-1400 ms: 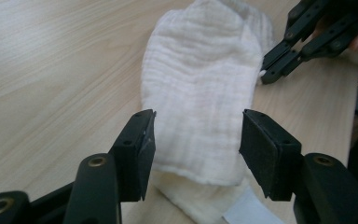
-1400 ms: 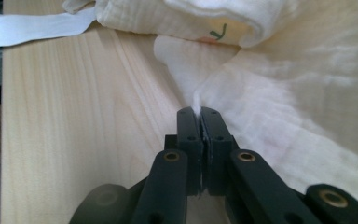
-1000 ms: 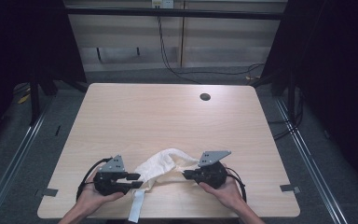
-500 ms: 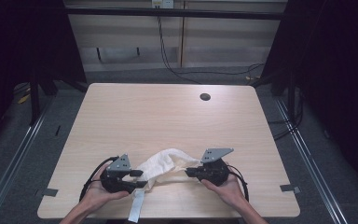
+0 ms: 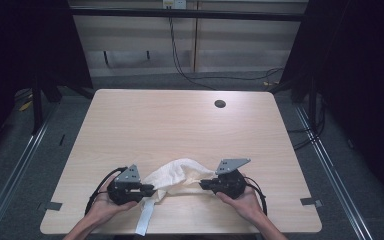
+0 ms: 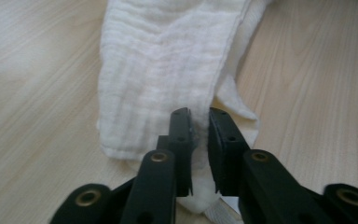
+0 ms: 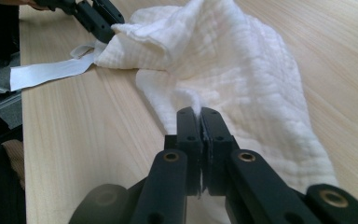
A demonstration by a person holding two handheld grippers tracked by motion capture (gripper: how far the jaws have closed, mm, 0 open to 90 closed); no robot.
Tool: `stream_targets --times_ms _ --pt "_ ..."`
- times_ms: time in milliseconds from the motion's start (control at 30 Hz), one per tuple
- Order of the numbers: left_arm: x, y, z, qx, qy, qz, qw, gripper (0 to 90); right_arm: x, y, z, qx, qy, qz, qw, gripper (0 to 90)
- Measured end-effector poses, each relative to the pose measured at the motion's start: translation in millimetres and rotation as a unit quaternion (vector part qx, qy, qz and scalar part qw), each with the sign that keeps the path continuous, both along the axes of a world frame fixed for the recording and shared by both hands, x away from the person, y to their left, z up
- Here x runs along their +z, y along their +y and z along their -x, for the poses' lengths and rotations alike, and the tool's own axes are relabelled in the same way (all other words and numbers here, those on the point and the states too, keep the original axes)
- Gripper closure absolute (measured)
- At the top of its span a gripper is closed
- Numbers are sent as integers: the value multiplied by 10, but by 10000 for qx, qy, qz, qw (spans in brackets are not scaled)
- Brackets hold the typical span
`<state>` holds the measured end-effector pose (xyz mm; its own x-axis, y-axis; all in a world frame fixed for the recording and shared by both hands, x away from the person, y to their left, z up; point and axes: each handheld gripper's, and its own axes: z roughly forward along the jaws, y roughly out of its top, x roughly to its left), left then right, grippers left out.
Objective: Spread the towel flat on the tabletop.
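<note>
A crumpled white cloth [image 5: 175, 172] [image 6: 158, 60] [image 7: 233, 56] lies on the wooden table [image 5: 180, 125] near its front edge. My left gripper [image 5: 152, 190] [image 6: 200, 121] is at the cloth's left end. Its jaws have just been closing and now pinch a fold of the cloth, with a narrow gap left between them. My right gripper [image 5: 202, 185] [image 7: 200, 116] is shut on the cloth's right end, with a thin edge of fabric squeezed between its pads. The right gripper view has the left gripper [image 7: 105, 23] at the cloth's far corner. A flat white strip [image 5: 145, 220] [image 7: 51, 70] trails from the left end over the front edge.
A small dark round hole [image 5: 220, 104] sits in the table near its far edge. A hand holds each gripper close to the front edge, and black cables loop beside both [image 5: 97, 192]. Dark frames and floor rails flank the table.
My left gripper has edged a little to the right onto the cloth's end and its jaws have narrowed. The right gripper and the cloth's right end have not moved.
</note>
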<state>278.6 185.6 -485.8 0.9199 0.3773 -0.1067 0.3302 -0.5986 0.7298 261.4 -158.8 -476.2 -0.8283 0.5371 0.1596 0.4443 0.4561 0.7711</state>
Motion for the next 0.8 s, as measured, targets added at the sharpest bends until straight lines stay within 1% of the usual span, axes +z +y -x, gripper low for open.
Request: stream_targets --times_ms 33,100,167,200,233,300,333,367,433,467,500,533,567,600,633,667,700,733,800 --pt "0 0 0 0 0 0 10000 826 1 -1 1 1 4 -8 10000 877" --pt "11 46 -22 54 38 116 9999 867 5 -11 -3 -9 1 -26 10000 877" --pt "22 58 -29 89 50 109 9999 881 7 -15 -6 -17 -9 -28 10000 877" --pt "42 80 -57 119 105 229 9996 886 14 -27 -11 -19 -7 -65 10000 877" --pt "42 80 -57 119 105 229 9996 888 14 -27 -11 -19 -7 -65 10000 877" --pt "64 103 -78 207 152 332 9991 889 33 -44 -12 -53 8 -104 9999 878" --pt "88 128 -95 203 207 474 9985 890 53 -69 -17 -63 12 -200 9998 879" --pt "106 147 -100 171 212 530 9982 890 61 -78 -19 -80 21 -231 9997 879" --pt "138 174 -109 203 247 647 9974 891 81 -106 -18 -126 12 -258 9996 879" --pt "151 183 -113 216 233 694 9971 892 93 -124 -17 -141 24 -309 9994 879" --pt "151 183 -113 216 233 694 9971 892 93 -124 -17 -141 24 -309 9994 879" --pt "165 191 -117 219 230 723 9969 893 126 -145 -23 -157 -22 -379 9992 880" --pt "178 199 -121 237 240 772 9964 893 126 -145 -23 -157 -22 -379 9992 880" --pt "198 210 -136 248 252 828 9959 894 183 -159 -27 -197 -56 -507 9985 880" --pt "198 210 -136 248 252 828 9959 895 183 -159 -27 -197 -56 -507 9985 880" --pt "229 218 -149 294 226 868 9955 895 222 -165 -34 -183 -94 -534 9984 880" --pt "229 218 -149 294 226 868 9955 895 238 -174 -45 -181 -108 -550 9983 880" --pt "245 216 -153 325 170 857 9956 895 248 -186 -56 -182 -113 -579 9981 880" --pt "266 217 -170 359 167 862 9955 896 259 -194 -64 -203 -103 -607 9979 880"
